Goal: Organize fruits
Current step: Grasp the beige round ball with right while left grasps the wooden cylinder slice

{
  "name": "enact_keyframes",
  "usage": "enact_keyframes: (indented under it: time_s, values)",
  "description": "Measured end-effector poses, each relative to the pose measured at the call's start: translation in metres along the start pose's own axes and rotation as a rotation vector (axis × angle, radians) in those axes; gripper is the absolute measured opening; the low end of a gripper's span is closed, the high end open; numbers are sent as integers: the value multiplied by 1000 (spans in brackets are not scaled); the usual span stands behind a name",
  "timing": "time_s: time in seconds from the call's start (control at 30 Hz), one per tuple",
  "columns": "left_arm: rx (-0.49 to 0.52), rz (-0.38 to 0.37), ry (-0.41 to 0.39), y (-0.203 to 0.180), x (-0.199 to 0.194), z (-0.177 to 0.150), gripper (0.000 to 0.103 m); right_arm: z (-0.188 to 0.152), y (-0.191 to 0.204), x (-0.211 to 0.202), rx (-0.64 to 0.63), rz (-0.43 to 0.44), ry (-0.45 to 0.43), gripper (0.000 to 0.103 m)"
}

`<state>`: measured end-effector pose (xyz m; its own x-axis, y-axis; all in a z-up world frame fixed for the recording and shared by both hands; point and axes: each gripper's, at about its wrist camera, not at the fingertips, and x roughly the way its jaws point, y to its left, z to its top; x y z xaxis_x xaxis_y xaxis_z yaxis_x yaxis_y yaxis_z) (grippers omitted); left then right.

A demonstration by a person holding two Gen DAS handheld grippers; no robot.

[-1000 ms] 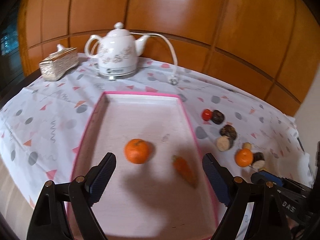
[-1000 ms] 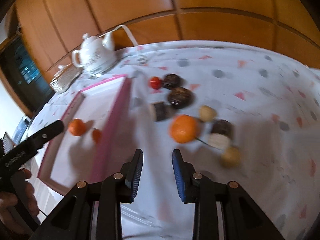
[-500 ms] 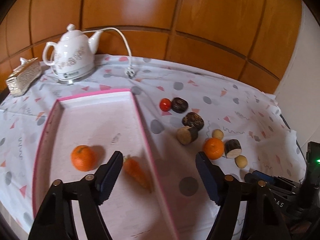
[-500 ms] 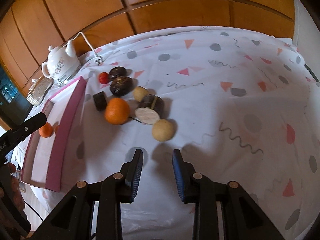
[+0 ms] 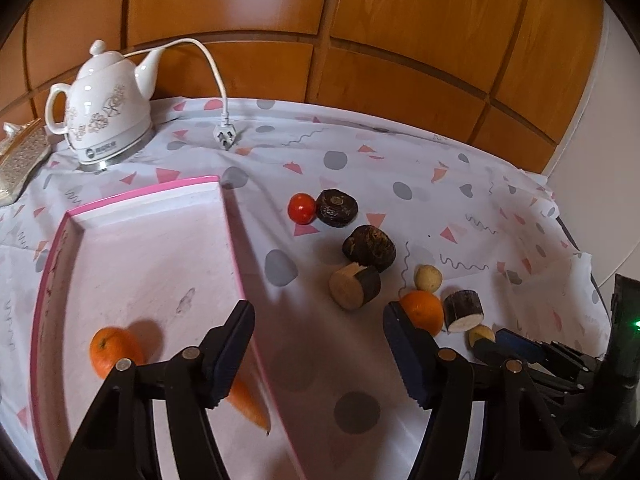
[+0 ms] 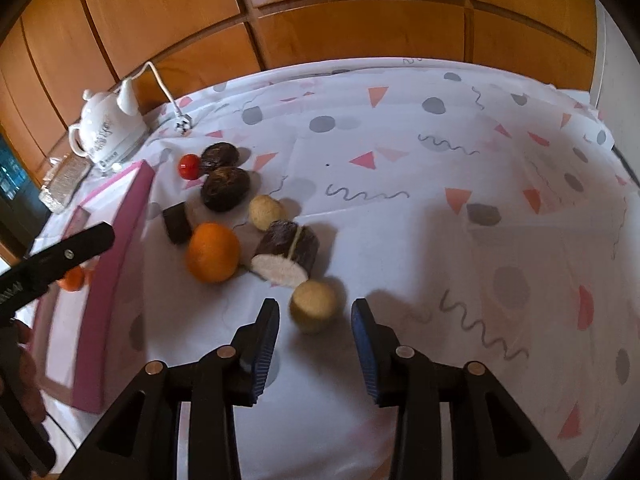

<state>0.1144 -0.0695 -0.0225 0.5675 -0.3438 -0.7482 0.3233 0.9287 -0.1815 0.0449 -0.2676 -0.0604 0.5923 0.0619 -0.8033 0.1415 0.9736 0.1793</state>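
A pink tray [image 5: 228,240] holds an orange [image 5: 112,350] and a carrot [image 5: 248,402]. On the cloth lie a second orange [image 5: 424,310] [image 6: 214,252], a red tomato [image 5: 301,208] [image 6: 189,166], several dark cut root pieces [image 5: 370,246] [image 6: 286,254] and small pale round fruits [image 5: 428,278] [image 6: 266,212]. My left gripper [image 5: 318,340] is open and empty above the tray's right wall. My right gripper [image 6: 314,330] is open, its jaws on either side of a pale round fruit [image 6: 313,306], apart from it.
A white electric kettle [image 5: 106,108] with its cord and plug [image 5: 224,138] stands at the back left, by a gold box [image 5: 20,160]. Wood panelling runs behind the table. The cloth's right edge [image 5: 576,264] drops off.
My left gripper has swung right, from over the tray's middle to its right wall. My right gripper has opened wider and moved in around the pale round fruit.
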Motion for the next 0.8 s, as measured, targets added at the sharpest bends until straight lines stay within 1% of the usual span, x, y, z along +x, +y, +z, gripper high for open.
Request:
enact_keyframes:
  time_s: [0.07,0.17,0.3,0.47,0.53,0.57,0.7,0.8]
  values:
    - [7,-16,13,-1,6,4,67,1,-1,4,-9,8,10,36]
    - [29,-17,29,-4,15,7,66,0,0,7,-30,-7,11,26]
    - [52,-24,45,-11,26,10,65,-1,0,7,-42,-7,7,26]
    - [55,1,66,-17,42,12,65,-1,-1,7,-41,-3,8,26]
    - [42,2,75,-17,47,13,58,-1,0,7,-41,-5,9,26]
    - [28,-3,86,-17,51,14,57,-1,0,7,-40,-7,9,26]
    - [20,12,100,-19,58,18,56,-1,0,7,-36,-8,8,26]
    - [45,28,105,-23,60,20,56,-2,1,7,-33,-7,7,26]
